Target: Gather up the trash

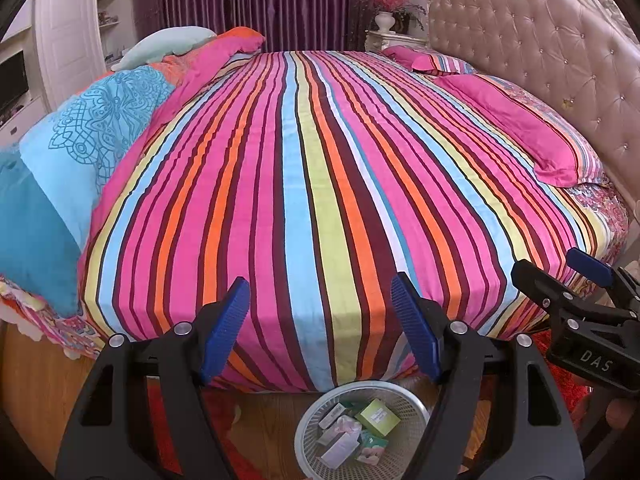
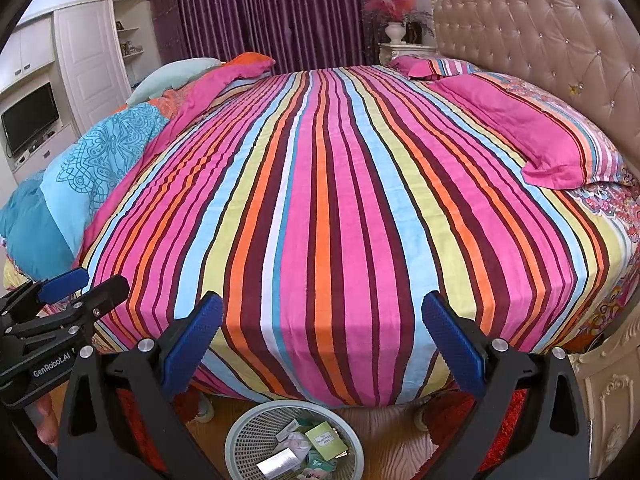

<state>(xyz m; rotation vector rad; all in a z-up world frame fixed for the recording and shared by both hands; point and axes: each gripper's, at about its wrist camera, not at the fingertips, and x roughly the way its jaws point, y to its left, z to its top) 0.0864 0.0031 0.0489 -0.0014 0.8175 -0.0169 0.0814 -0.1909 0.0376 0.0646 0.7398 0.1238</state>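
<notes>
Both grippers hang over the foot of the bed (image 1: 320,184), jaws wide and empty: the left gripper (image 1: 320,320) and the right gripper (image 2: 322,344). The basket (image 1: 308,432) stands on the floor at 6 o'clock, below the bed edge, already holding the trash (image 1: 376,418): about 5 small boxes and wrappers. The striped sheet shows no litter, so collection looks finished or nearly so; the next move calls for scanning the bed's sides and the floor. Readable writing: "DAS" on the right gripper, "GenRobot.AI" on the left. Box labels are too small to read.

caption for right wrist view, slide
Both grippers open and empty over striped bed; trash already in basket below.
</notes>
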